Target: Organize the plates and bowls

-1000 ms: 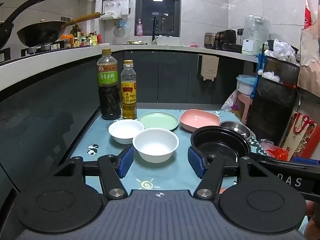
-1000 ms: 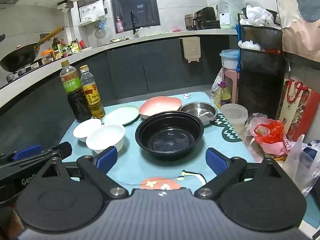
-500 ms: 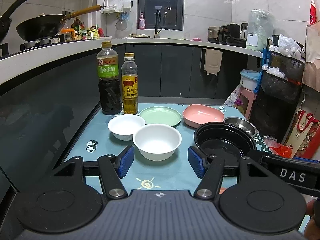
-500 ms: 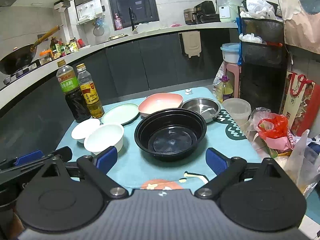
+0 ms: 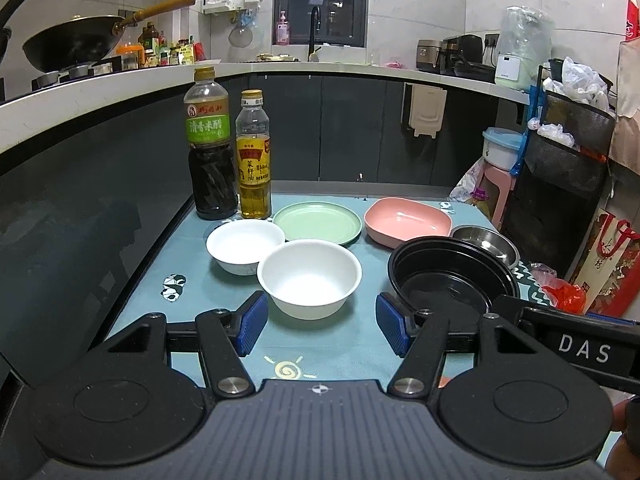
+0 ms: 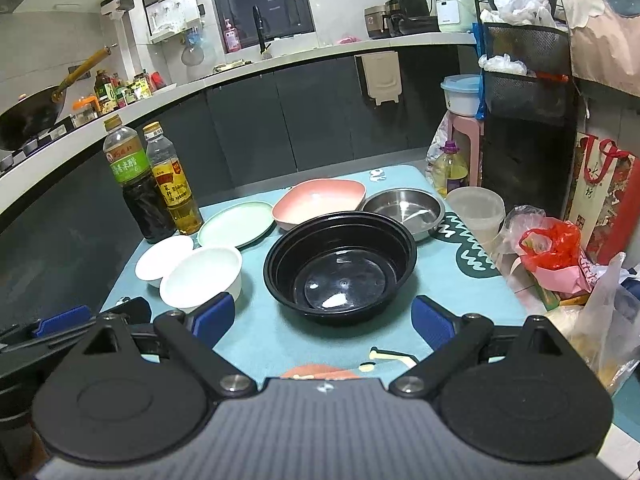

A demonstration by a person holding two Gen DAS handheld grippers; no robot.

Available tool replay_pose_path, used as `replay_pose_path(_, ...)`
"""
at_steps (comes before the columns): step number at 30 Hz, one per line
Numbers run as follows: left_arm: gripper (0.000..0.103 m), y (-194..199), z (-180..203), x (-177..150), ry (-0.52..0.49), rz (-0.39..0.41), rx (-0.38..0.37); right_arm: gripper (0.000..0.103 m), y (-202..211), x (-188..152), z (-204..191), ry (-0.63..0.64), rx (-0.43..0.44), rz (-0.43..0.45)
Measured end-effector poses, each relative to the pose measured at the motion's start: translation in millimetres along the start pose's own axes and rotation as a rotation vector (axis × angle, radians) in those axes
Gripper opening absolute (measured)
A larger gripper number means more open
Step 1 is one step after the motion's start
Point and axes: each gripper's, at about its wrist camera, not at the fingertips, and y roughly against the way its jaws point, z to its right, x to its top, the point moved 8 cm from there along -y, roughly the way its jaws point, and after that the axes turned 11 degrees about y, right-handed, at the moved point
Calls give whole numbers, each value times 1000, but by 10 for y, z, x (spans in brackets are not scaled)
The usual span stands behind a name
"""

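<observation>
On the teal-covered table [image 5: 224, 300] stand a near white bowl [image 5: 309, 277], a smaller white bowl [image 5: 245, 246] behind it, a green plate [image 5: 318, 222], a pink dish [image 5: 408, 221], a steel bowl [image 5: 486, 243] and a large black bowl [image 5: 452, 280]. My left gripper [image 5: 320, 329] is open, just short of the near white bowl. In the right wrist view the black bowl [image 6: 340, 266] sits ahead of my open right gripper [image 6: 322, 320]; the white bowls [image 6: 202, 277], green plate [image 6: 236, 224], pink dish [image 6: 320, 200] and steel bowl [image 6: 404, 210] lie around it.
Two bottles, dark vinegar [image 5: 210, 152] and yellow oil [image 5: 254, 156], stand at the table's back left. A clear plastic tub [image 6: 476, 212] and a red bag [image 6: 556, 246] crowd the right edge. A dark cabinet front runs along the left, and a black rack [image 5: 568, 184] stands right.
Both grippers have edged forward and slightly up; the dishes look a little closer. Nothing on the table has moved, and both grippers stay open.
</observation>
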Motion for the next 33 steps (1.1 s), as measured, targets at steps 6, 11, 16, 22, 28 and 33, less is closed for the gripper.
replay_pose_path(6, 57, -140, 38, -11, -1, -25, 5, 56, -123, 8, 57, -12, -3, -20)
replay_pose_path(11, 57, -255, 80, -24, -8, -46, 7, 56, -214, -2, 119, -20, -8, -37)
replay_pose_path(16, 57, -348, 119, -27, -10, -63, 10, 56, -277, -4, 180, -31, -13, -52)
replay_pose_path(22, 57, -410, 151, -13, -8, -72, 9, 56, -308, -3, 225, -33, -19, -58)
replay_pose_path(28, 57, -464, 177, -20, -7, -89, 22, 56, -366, 6, 234, -32, -24, -68)
replay_pose_path(33, 57, -526, 186, -20, -14, -106, 35, 56, -398, 11, 243, -35, -20, -74)
